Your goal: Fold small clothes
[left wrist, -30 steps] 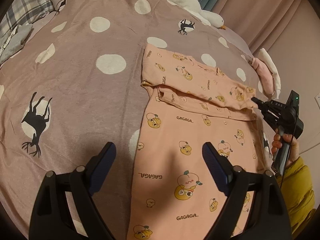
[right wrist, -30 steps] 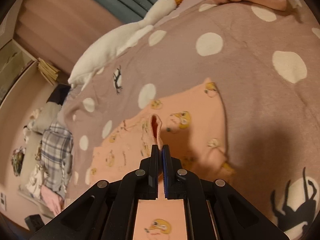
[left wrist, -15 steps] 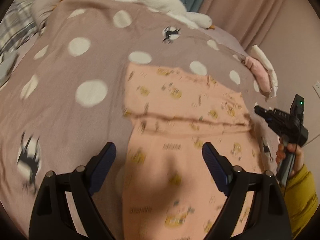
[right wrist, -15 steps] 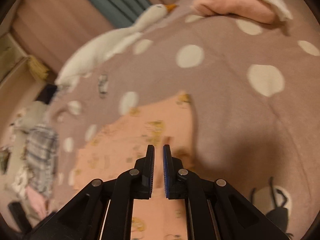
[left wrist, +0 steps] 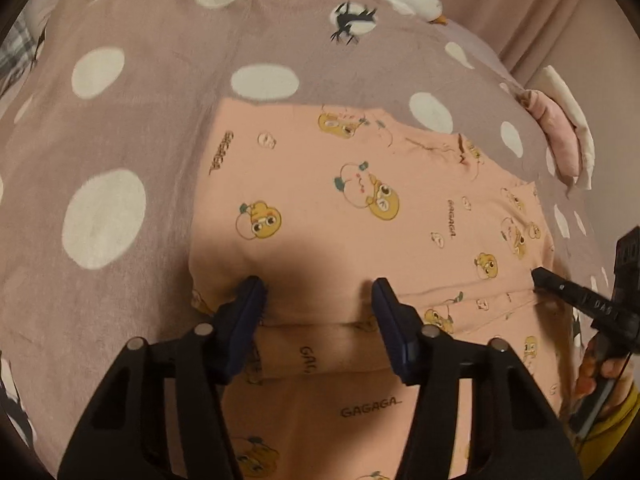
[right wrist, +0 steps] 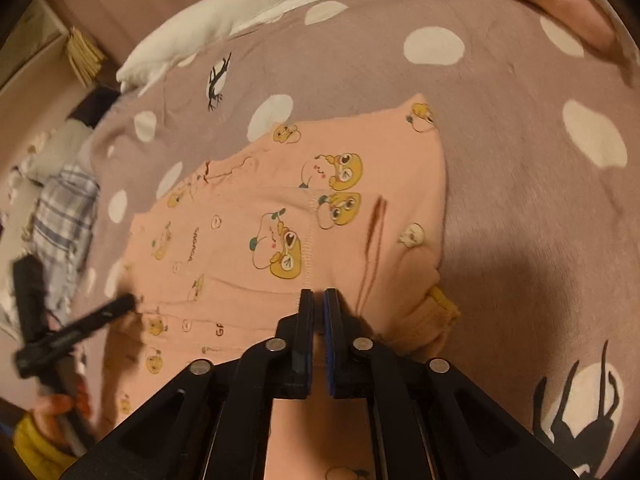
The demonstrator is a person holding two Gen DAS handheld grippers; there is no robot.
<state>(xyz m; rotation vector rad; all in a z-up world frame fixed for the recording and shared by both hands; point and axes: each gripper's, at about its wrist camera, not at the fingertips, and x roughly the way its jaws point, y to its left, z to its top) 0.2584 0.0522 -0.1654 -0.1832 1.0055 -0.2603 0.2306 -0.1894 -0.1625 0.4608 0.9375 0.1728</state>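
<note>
At six o'clock over the pink garment (left wrist: 360,208), the left claw (left wrist: 320,292), half-wide and just narrowing, straddles its folded edge to pinch, while the right claw (right wrist: 319,300) presses shut, seemingly empty, on the far side.

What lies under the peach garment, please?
The dotted bedspread shows all round the peach garment, which rests on it. Whatever sits directly beneath the garment's folded layers is covered.

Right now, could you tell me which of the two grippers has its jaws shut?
The right gripper: its jaws stand shut at the peach garment's folded edge. The left gripper has just been closing but stands apart, pads astride the fold.
</note>
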